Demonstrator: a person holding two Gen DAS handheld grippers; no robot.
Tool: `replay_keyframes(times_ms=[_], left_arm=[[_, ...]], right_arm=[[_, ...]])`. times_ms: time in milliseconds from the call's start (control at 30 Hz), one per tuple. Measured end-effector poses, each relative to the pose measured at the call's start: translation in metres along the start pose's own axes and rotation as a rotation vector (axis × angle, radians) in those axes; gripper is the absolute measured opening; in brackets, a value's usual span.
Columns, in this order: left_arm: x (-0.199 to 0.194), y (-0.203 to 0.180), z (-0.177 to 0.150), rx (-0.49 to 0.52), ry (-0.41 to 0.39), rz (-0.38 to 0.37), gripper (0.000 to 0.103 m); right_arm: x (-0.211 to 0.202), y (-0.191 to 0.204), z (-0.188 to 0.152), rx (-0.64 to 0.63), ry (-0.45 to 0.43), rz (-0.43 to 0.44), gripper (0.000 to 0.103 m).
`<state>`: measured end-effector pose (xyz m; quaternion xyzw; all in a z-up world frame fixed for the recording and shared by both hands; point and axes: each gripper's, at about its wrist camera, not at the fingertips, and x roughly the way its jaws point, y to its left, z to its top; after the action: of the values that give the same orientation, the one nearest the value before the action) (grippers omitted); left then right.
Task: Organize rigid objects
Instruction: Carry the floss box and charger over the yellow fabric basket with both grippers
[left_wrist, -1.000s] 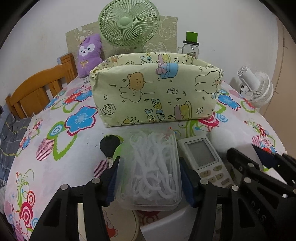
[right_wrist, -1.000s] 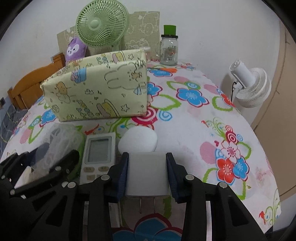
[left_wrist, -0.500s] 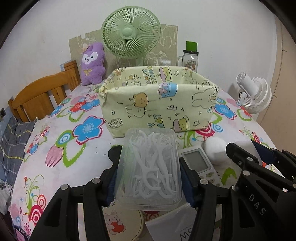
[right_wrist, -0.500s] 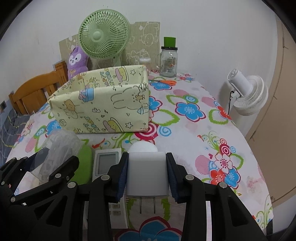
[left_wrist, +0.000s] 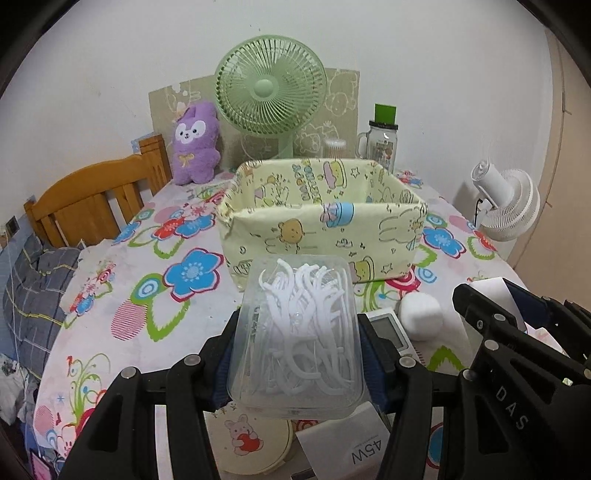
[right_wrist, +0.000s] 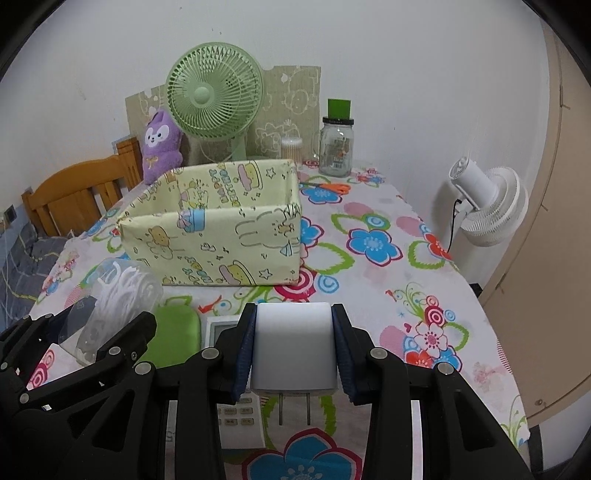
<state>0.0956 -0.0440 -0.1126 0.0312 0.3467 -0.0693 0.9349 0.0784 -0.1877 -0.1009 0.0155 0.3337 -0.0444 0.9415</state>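
**Both grippers loaded, storage box ahead**

You have a bench draped in a smooth floral cloth of blue, red and green blooms. At 12 o'clock from your left gripper sits the open-topped storage box, a soft-sided rectangle wrapped in pale yellow cartoon-print fabric, its long axis running 9 to 3 across the left view. From the right wrist the same box lies at about 11 o'clock, turned so that one corner faces you.

Behind it stand a round green mesh fan, a fuzzy purple plush toy and a clear glass jar with a green top. A white ribbed fan stands off the bench at 3 o'clock.

Your left gripper pinches a clear, thin-walled plastic floss-pick box by its long sides, blue pads pressed against it. The box is a rounded rectangle packed with tangled white picks, its long axis pointing to 12 o'clock towards the storage box and held clear of the cloth.

Your right gripper clamps a white charger plug, a smooth matte block with rounded edges, squarely between its ribbed blue pads. Its two metal prongs point back to 6 o'clock.

Beneath lie a white remote, a soft white pad, and a green case.
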Motion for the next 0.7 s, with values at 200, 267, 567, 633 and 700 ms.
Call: replay_keyframes(times_ms=[200, 267, 567, 633, 700], left_arm=[[-0.016, 0.0, 0.008, 0.007, -0.032, 0.009, 0.06], [-0.023, -0.001, 0.011, 0.011, -0.048, 0.013, 0.06], [-0.04, -0.001, 0.022, 0.002, -0.084, 0.014, 0.06], [-0.043, 0.001, 0.025, 0.001, -0.09, 0.009, 0.06], [-0.046, 0.003, 0.03, -0.007, -0.097, 0.002, 0.06]], right_arm=[[-0.018, 0.001, 0.007, 0.0, -0.037, -0.006, 0.042], [-0.023, 0.0, 0.01, 0.003, -0.045, -0.003, 0.042], [-0.044, 0.0, 0.021, 0.001, -0.085, 0.003, 0.042], [-0.046, -0.001, 0.023, -0.001, -0.089, 0.01, 0.042], [-0.05, 0.0, 0.027, -0.005, -0.102, 0.019, 0.042]])
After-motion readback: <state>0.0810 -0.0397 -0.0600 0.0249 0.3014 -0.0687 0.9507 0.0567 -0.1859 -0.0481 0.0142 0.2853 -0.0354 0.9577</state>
